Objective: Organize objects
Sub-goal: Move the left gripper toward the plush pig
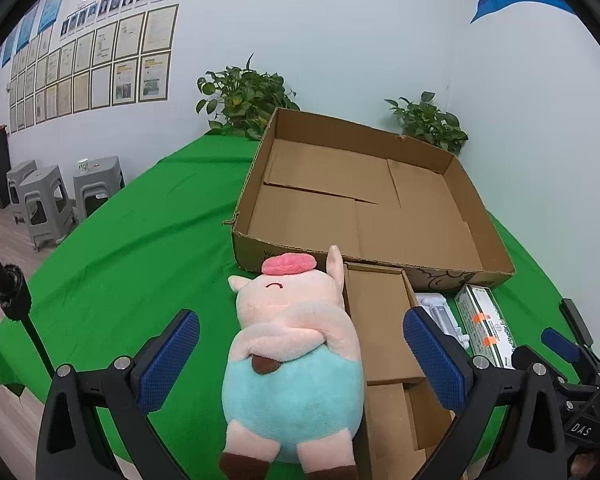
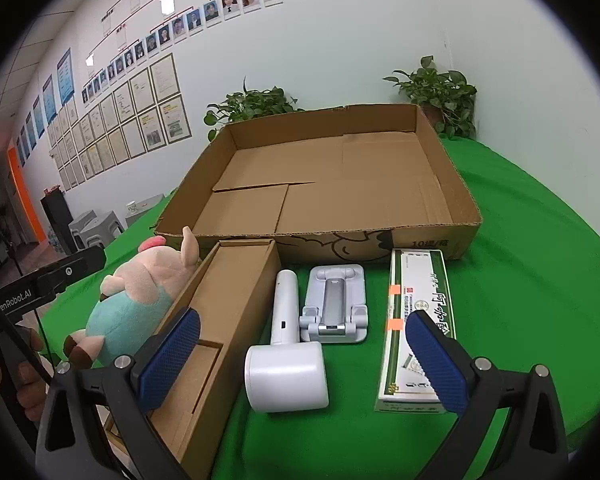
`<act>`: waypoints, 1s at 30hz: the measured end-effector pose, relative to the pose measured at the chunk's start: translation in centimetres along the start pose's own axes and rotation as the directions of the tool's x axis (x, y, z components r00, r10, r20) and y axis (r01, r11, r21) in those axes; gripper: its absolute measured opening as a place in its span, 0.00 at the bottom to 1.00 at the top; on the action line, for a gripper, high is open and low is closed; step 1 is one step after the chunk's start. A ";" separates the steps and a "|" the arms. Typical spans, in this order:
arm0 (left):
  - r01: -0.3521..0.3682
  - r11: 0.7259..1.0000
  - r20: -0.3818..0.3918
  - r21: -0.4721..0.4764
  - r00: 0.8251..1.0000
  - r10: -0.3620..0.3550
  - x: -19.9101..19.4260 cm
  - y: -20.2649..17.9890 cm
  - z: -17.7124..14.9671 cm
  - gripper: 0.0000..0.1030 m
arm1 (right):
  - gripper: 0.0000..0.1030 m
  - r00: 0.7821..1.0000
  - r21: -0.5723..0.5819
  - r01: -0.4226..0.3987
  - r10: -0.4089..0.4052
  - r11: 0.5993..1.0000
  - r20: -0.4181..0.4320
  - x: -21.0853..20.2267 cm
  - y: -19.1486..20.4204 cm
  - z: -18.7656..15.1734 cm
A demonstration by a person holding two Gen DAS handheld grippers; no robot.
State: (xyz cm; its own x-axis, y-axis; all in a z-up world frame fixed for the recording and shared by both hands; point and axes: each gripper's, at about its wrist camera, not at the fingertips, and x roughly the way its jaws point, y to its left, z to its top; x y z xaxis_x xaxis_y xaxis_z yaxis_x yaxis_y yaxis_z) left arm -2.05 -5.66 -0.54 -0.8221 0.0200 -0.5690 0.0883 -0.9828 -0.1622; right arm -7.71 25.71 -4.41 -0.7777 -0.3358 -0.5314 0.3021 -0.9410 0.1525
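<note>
A pink plush pig point(image 1: 296, 360) in a teal outfit lies on the green table, between the wide-open fingers of my left gripper point(image 1: 300, 356); it also shows in the right wrist view point(image 2: 136, 304). A long brown box point(image 1: 384, 328) point(image 2: 220, 320) lies beside it. My right gripper point(image 2: 302, 356) is open above a white hair dryer point(image 2: 286, 356). A white phone stand point(image 2: 334, 304) and a green-and-white carton point(image 2: 418, 320) lie to the right. A large empty cardboard tray point(image 1: 496, 240) point(image 2: 466, 208) stands behind them.
Two potted plants point(image 1: 244, 96) point(image 1: 428, 120) stand at the table's far edge against the wall. Grey stools point(image 1: 48, 204) stand on the floor at left. The right gripper point(image 1: 568, 352) shows at the right edge of the left wrist view.
</note>
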 end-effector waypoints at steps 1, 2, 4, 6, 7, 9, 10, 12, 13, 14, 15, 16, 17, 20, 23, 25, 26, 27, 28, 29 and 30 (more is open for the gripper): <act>0.006 1.000 -0.007 0.002 1.000 -0.006 0.2 0.0 0.0 1.00 | 0.99 1.000 -0.003 -0.002 0.002 1.000 0.002 0.0 0.0 0.1; 0.016 1.000 -0.016 0.007 1.000 -0.015 0.4 0.0 0.0 1.00 | 0.99 1.000 -0.002 -0.009 0.009 1.000 0.001 0.1 0.0 0.1; 0.026 1.000 -0.030 0.014 0.999 -0.025 0.8 -0.1 0.1 1.00 | 0.99 0.999 0.013 -0.041 0.041 0.999 -0.005 0.3 -0.2 0.3; 0.038 0.999 -0.044 0.022 0.998 -0.037 1.4 -0.4 0.2 1.00 | 0.99 0.999 0.015 -0.041 0.041 0.999 0.003 0.4 -0.3 0.4; 0.048 0.999 -0.048 0.025 0.998 -0.047 1.5 -0.5 0.1 1.00 | 0.99 0.999 0.009 -0.035 0.035 0.999 0.003 0.5 -0.3 0.4; 0.077 0.996 -0.051 0.038 0.996 -0.075 1.6 -0.8 0.2 1.00 | 0.99 1.000 0.000 -0.027 0.027 1.000 -0.003 0.8 -0.4 0.3; 0.094 0.994 -0.050 0.047 0.994 -0.092 1.5 -1.1 0.2 1.00 | 0.99 1.000 -0.001 -0.026 0.026 1.000 -0.011 1.2 -0.5 0.3; 0.122 0.991 -0.056 0.058 0.991 -0.119 1.6 -1.6 0.2 1.00 | 0.99 0.999 0.016 -0.026 0.026 1.000 -0.019 1.6 -0.9 0.2; 0.136 0.989 -0.061 0.062 0.989 -0.132 1.6 -1.9 0.3 1.00 | 0.99 0.999 0.025 -0.030 0.031 0.999 -0.021 1.7 -1.1 0.2; 0.139 0.988 -0.067 0.065 0.989 -0.134 1.8 -2.1 0.4 1.00 | 0.99 0.999 0.033 -0.033 0.034 0.999 -0.023 1.7 -1.3 0.1; 0.137 0.988 -0.073 0.069 0.989 -0.131 1.9 -2.3 0.4 1.00 | 0.99 0.999 0.035 -0.032 0.032 0.999 -0.025 1.9 -1.5 0.1; 0.133 0.988 -0.078 0.072 0.989 -0.127 2.1 -2.5 0.4 1.00 | 0.99 0.999 0.035 -0.029 0.030 0.999 -0.026 1.9 -1.5 0.0; 0.131 0.989 -0.081 0.075 0.989 -0.125 2.2 -2.6 0.4 1.00 | 0.99 0.999 0.034 -0.028 0.029 0.999 -0.028 1.9 -1.6 0.0; 0.123 0.989 -0.085 0.084 0.990 -0.116 2.5 -2.7 0.3 1.00 | 0.99 0.999 0.037 -0.036 0.038 0.999 -0.033 2.0 -1.9 0.1; 0.110 0.990 -0.077 0.089 0.992 -0.103 2.5 -2.7 0.4 1.00 | 0.99 0.999 0.025 -0.036 0.037 0.999 -0.033 2.1 -1.8 0.1; 0.113 0.990 -0.078 0.084 0.991 -0.106 2.5 -2.5 0.4 1.00 | 0.99 0.998 0.031 -0.043 0.044 0.999 -0.041 2.2 -1.9 0.1; 0.115 0.990 -0.081 0.083 0.991 -0.108 2.5 -2.4 0.4 1.00 | 0.99 0.998 0.032 -0.042 0.043 0.999 -0.043 2.3 -1.9 0.1; 0.114 0.990 -0.082 0.084 0.991 -0.108 2.6 -2.4 0.4 1.00 | 0.99 0.998 0.031 -0.039 0.041 0.999 -0.044 2.3 -1.9 0.1; 0.113 0.990 -0.085 0.086 0.991 -0.106 2.6 -2.3 0.4 1.00 | 0.99 0.998 0.026 -0.038 0.039 0.999 -0.046 2.4 -1.9 0.1; 0.112 0.990 -0.085 0.088 0.991 -0.104 2.6 -2.3 0.4 1.00 | 0.99 0.998 0.022 -0.037 0.038 0.999 -0.049 2.4 -1.8 0.1; 0.112 0.990 -0.084 0.087 0.991 -0.104 2.6 -2.2 0.4 1.00 | 0.99 0.998 0.021 -0.036 0.037 0.999 -0.049 2.4 -1.8 0.2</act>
State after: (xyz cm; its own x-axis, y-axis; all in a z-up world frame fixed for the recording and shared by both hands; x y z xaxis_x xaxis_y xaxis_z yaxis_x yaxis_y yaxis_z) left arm -4.65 -3.56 -1.35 -0.7766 0.1378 -0.6147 -0.0531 -0.9866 -0.1541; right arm -10.22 26.62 -5.84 -0.7380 -0.3682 -0.5654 0.3186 -0.9288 0.1890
